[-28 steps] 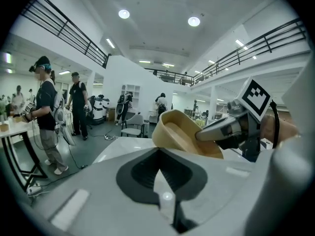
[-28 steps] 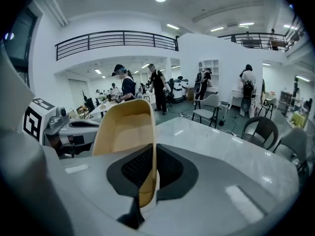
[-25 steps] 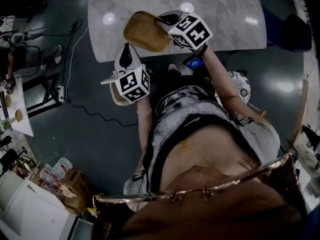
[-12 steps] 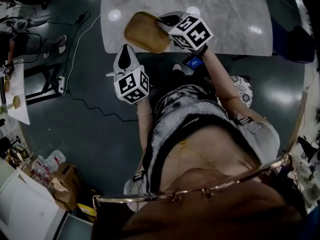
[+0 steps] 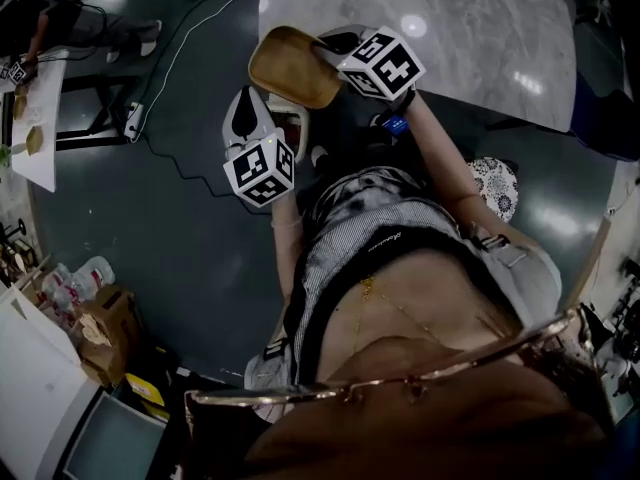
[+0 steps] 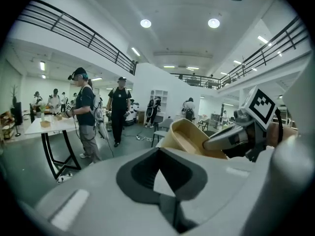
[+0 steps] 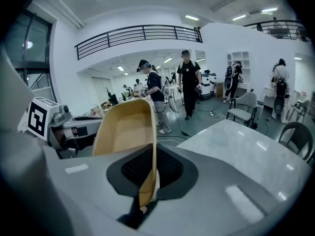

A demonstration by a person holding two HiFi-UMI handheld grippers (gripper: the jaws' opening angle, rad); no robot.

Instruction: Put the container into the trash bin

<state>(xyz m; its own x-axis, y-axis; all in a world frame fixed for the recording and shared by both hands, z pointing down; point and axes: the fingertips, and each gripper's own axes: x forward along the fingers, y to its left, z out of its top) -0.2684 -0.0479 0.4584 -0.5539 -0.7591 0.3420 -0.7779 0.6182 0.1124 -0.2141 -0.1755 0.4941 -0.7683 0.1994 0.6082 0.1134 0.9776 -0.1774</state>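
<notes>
My right gripper (image 5: 325,46) is shut on the rim of a tan, shallow container (image 5: 285,63), which it holds in the air off the near edge of the marble table (image 5: 450,38). In the right gripper view the container (image 7: 125,132) stands on edge, its wall pinched between the dark pads of the right gripper (image 7: 147,181). My left gripper (image 5: 247,118) hangs just below and left of the container, shut on nothing. The left gripper view shows its own jaws (image 6: 160,181) with the container (image 6: 189,139) beyond them on the right. I see no trash bin that I can identify.
Several people stand by a white table (image 6: 44,127) across the hall. A cable (image 5: 190,28) runs over the dark floor. Boxes and bags (image 5: 100,323) lie at the lower left. A white and reddish object (image 5: 290,133) sits on the floor under the left gripper. A chair (image 7: 295,141) stands beyond the table.
The whole view has swung: the marble table has slid to the right in the head view, and both grippers have travelled sideways together. The container stays in the right gripper's grip.
</notes>
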